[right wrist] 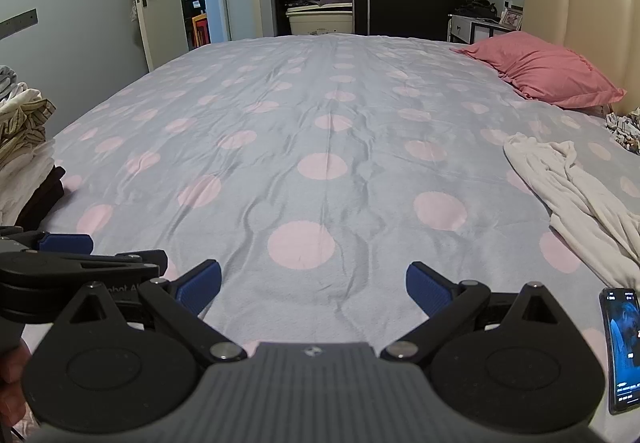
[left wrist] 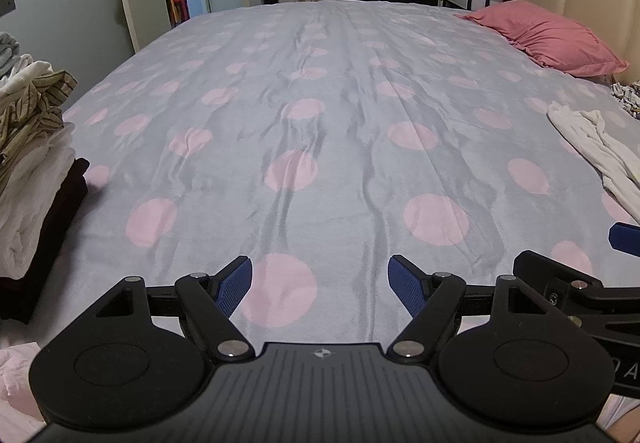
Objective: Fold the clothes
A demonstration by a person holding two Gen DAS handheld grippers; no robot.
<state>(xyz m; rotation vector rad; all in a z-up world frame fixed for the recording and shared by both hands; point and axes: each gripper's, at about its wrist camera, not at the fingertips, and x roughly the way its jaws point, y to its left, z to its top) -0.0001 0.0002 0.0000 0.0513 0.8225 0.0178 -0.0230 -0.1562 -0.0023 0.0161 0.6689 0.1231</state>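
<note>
- Both tongs, left tongs [left wrist: 320, 285] and right tongs [right wrist: 314, 287], are seen spread apart, empty, over the bed [right wrist: 320, 163].
- A crumpled white garment [right wrist: 576, 195] lies at three o'clock: judged light, limp, best pinched at an edge or corner.
- Piled clothes [left wrist: 32, 147] sit at nine o'clock.

A pink pillow [right wrist: 548, 73] lies by the headboard [right wrist: 580, 15]; a phone [right wrist: 624, 347] nearby
</note>
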